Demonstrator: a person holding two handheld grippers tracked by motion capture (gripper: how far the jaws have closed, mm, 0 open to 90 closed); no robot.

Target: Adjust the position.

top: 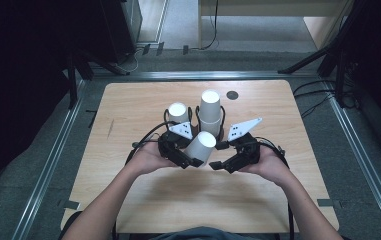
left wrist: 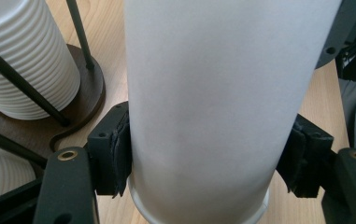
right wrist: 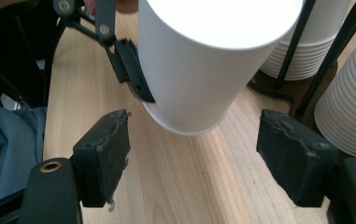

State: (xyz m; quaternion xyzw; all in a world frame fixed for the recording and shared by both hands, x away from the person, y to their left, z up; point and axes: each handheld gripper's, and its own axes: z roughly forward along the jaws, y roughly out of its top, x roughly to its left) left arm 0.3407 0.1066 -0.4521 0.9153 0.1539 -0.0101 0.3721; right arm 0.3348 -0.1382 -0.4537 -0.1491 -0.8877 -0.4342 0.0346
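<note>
The left gripper (top: 194, 161) is clamped on one white paper cup (top: 201, 146), held upside down above the near middle of the table (top: 128, 105). The right gripper (top: 217, 165) stands apart, empty. Two cup stacks (top: 211, 112) wait in the far rack (top: 196, 117); placement remains.

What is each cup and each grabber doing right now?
Held cup: upside down, tilted, gripped near its rim, off the table.
Left gripper: shut on the held cup.
Right gripper: open, nothing between its pads.
Tall stack: upside down in its wire stand.
Short stack: upside down in its wire stand.
</note>
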